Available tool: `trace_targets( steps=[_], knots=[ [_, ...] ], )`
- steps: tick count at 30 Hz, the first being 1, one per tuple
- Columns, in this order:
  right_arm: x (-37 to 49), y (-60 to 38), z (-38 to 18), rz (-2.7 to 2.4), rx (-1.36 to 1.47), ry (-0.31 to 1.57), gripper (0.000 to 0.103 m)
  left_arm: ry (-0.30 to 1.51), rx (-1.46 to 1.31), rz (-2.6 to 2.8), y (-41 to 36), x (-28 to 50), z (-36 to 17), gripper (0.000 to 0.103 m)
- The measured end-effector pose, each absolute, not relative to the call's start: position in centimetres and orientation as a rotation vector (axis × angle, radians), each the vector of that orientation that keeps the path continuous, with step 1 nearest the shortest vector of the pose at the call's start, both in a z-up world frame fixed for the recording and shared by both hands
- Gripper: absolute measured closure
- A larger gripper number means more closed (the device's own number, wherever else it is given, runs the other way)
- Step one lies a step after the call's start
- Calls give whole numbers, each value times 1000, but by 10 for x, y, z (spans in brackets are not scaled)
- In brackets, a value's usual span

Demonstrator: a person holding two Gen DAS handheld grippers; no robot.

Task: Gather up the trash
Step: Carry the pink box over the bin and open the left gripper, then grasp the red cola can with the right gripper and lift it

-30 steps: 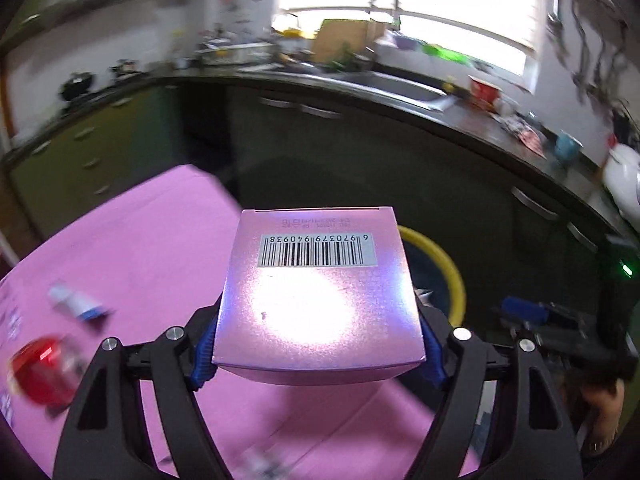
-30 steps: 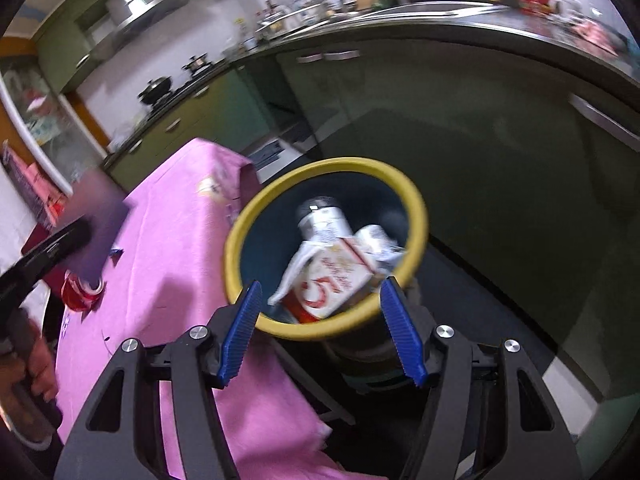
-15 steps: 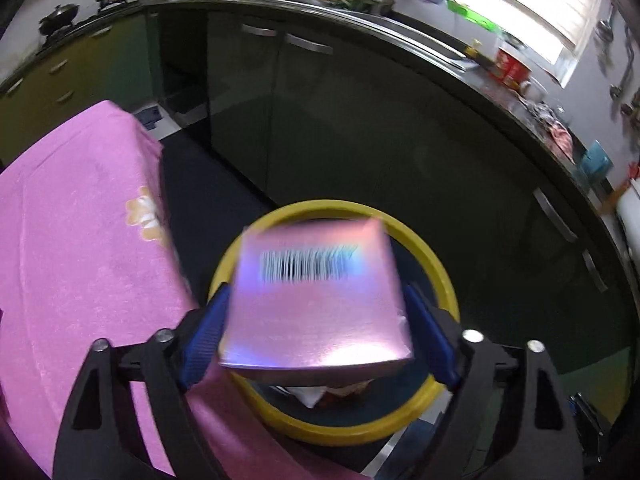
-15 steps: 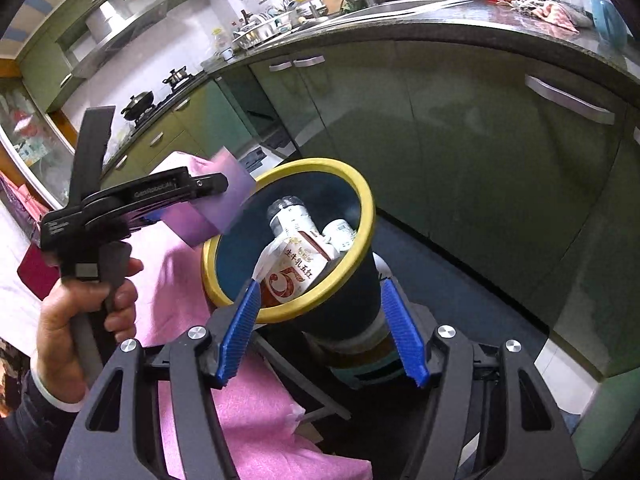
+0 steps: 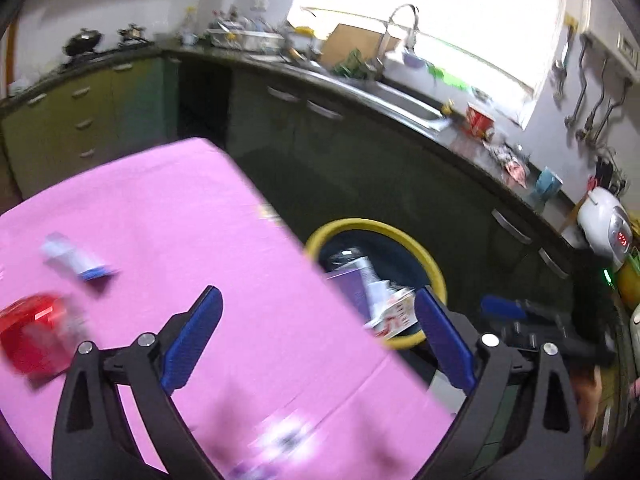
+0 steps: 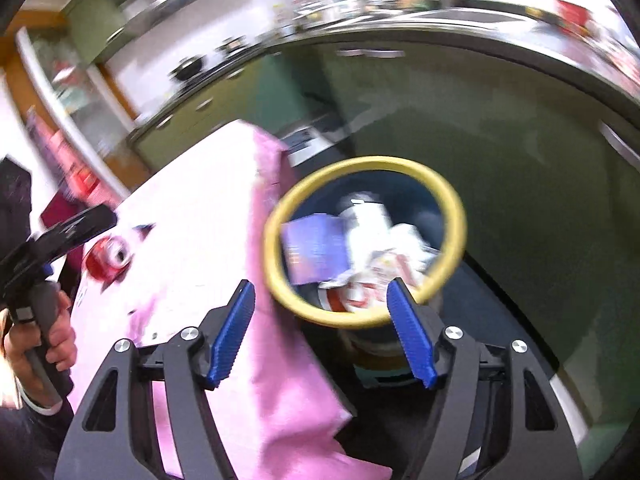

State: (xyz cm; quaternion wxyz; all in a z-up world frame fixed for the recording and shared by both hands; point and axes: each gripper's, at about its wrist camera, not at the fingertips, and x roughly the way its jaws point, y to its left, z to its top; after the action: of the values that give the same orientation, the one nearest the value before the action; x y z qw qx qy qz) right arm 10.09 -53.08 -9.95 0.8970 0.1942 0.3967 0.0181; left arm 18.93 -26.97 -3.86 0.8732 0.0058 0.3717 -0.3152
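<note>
The dark bin with a yellow rim (image 5: 430, 258) (image 6: 452, 200) stands on the floor beside the pink-clothed table (image 5: 168, 216) (image 6: 200, 216). The purple box (image 5: 352, 284) (image 6: 316, 244) lies inside it among a bottle (image 6: 368, 216) and cartons. My left gripper (image 5: 316, 332) is open and empty above the table's right edge. My right gripper (image 6: 320, 332) is open and empty, just in front of the bin. On the table lie a red can (image 5: 32, 332) (image 6: 108, 258) and a small white-and-blue tube (image 5: 76, 260). The left gripper also shows in the right wrist view (image 6: 72, 228).
Dark green kitchen cabinets (image 5: 360, 152) and a counter with a sink (image 5: 400, 96) curve behind the bin. A small purple scrap (image 5: 276, 444) lies blurred on the table near me. A white appliance (image 5: 604, 228) stands at the right.
My left gripper opened and dropped the purple box into the bin, then pulled back over the table. The right gripper stayed open near the bin.
</note>
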Motion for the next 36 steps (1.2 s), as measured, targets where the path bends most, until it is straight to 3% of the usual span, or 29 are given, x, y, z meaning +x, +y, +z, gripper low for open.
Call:
trace_targets(
  steps=[8, 13, 23, 36],
  knots=[
    [176, -421, -72, 325, 200, 848, 35, 758, 3, -418, -116, 135, -40, 9],
    [215, -312, -48, 659, -83, 832, 35, 762, 24, -351, -57, 111, -46, 8],
    [300, -153, -41, 1049, -569, 967, 27, 706, 30, -374, -36, 100, -45, 7],
    [348, -80, -122, 1082, -943, 1228, 31, 722, -9, -378, -15, 108, -55, 7]
  ],
)
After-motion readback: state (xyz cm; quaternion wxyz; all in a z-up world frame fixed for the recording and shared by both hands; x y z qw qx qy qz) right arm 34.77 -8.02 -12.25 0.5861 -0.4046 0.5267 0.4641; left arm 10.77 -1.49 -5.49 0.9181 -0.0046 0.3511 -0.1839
